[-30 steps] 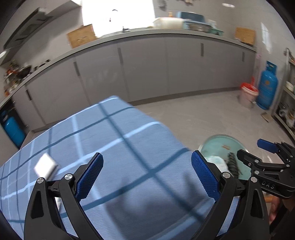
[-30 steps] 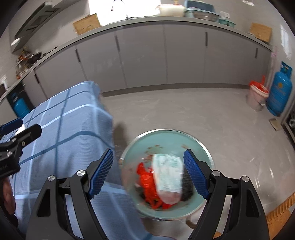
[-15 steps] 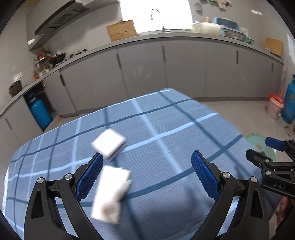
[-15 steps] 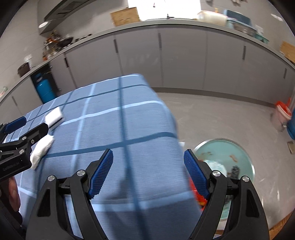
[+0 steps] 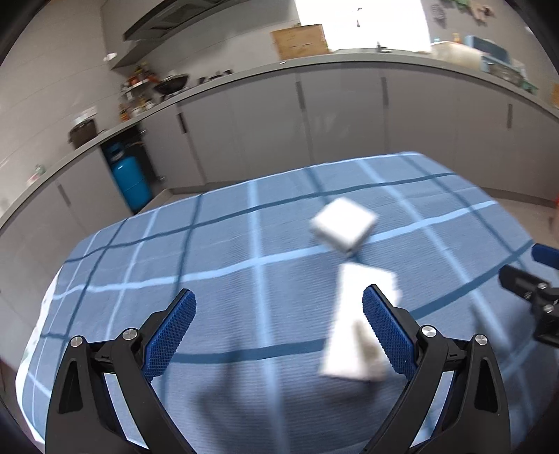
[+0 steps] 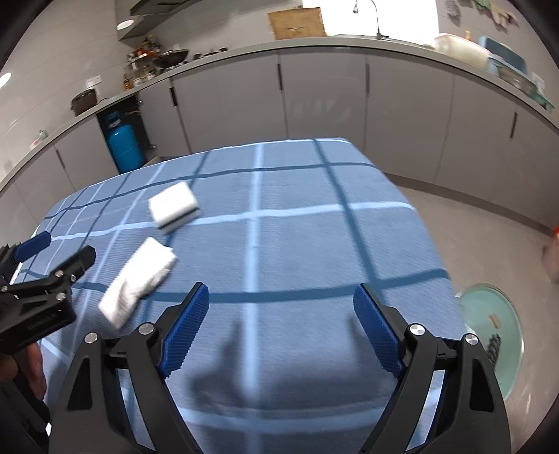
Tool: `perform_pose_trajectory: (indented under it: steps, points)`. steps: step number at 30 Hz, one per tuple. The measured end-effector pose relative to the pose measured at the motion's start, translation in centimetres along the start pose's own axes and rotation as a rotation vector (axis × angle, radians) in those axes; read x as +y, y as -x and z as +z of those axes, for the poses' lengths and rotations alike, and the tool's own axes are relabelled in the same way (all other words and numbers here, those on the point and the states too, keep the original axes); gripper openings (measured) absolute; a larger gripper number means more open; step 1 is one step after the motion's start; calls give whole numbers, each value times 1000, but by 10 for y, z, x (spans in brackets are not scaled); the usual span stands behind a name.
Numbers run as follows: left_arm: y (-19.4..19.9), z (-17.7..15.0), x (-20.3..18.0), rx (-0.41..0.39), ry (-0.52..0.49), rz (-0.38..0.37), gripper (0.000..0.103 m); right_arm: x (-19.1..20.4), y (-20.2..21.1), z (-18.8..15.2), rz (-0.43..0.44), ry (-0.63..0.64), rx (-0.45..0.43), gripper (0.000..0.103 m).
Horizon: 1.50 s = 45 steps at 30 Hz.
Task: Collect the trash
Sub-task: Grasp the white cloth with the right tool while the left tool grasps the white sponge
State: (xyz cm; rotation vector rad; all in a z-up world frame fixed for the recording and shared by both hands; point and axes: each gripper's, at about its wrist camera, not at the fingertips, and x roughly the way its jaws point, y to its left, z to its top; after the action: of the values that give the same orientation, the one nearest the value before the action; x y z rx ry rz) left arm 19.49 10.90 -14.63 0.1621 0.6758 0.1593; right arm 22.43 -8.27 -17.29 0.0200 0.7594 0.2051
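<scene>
Both grippers were hanging over the near end of a table covered in a blue checked cloth (image 6: 297, 244), pointing down at it. The left gripper (image 5: 277, 335) had its blue-padded jaws spread wide with nothing pinched between them. The right gripper (image 6: 281, 328) was the same deal: wide apart and empty, and its jaws had just been opening a bit further, with only cloth under the gap. From the right-hand camera I could also see a bit of the person's hand (image 6: 33, 370) wrapped around the left tool's handle down at the edge of the view.

The trash left on the table was two white bits. The closer one was a crumpled white tissue wad (image 6: 138, 281), long and lumpy, lying flat on the cloth just ahead of the left gripper, close by its right-hand pad but not touched by it as far as I could tell, since that view was pretty smeared. Just past it, a little apart, sat a white sponge block (image 6: 173, 206) with a dark layer along its bottom edge, also flat on the cloth.

Off the right side of the table, down on the pale floor, was a round teal bin (image 6: 491, 326) with some dark scraps and a small light bit inside.

Further back, grey cabinets (image 6: 325, 101) ran along the wall under a grey counter, with a blue gas cylinder (image 6: 124, 146) tucked in a gap, a cardboard box (image 6: 297, 22) up on the counter and a bright window behind the tap.
</scene>
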Motion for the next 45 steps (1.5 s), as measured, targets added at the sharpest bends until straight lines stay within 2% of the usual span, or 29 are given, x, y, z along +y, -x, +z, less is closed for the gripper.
perform_pose_trajectory:
  steps: [6, 14, 22, 25, 27, 29, 35, 45]
  points:
    - [-14, -15, 50, 47, 78, 83, 95, 48, -16, 7, 57, 59, 22, 84]
    - [-21, -27, 99, 83, 171, 150, 95, 113, -46, 8, 131, 106, 84, 85]
    - [-22, -34, 116, 100, 205, 166, 95, 134, -64, 6, 135, 108, 124, 82]
    - [-23, -33, 114, 107, 210, 155, 96, 138, -71, 2, 151, 120, 160, 57]
    - [-24, -31, 112, 111, 210, 137, 96, 136, -69, 0, 154, 132, 154, 38]
    - [-25, -25, 105, 105, 199, 120, 96, 130, -63, 3, 158, 123, 136, 32]
    - [-32, 2, 70, 86, 149, 20, 96, 85, -49, 14, 67, 87, 70, 31]
    - [-68, 53, -21, 52, 59, -149, 96, 13, -51, 21, -41, 0, 47, 31]
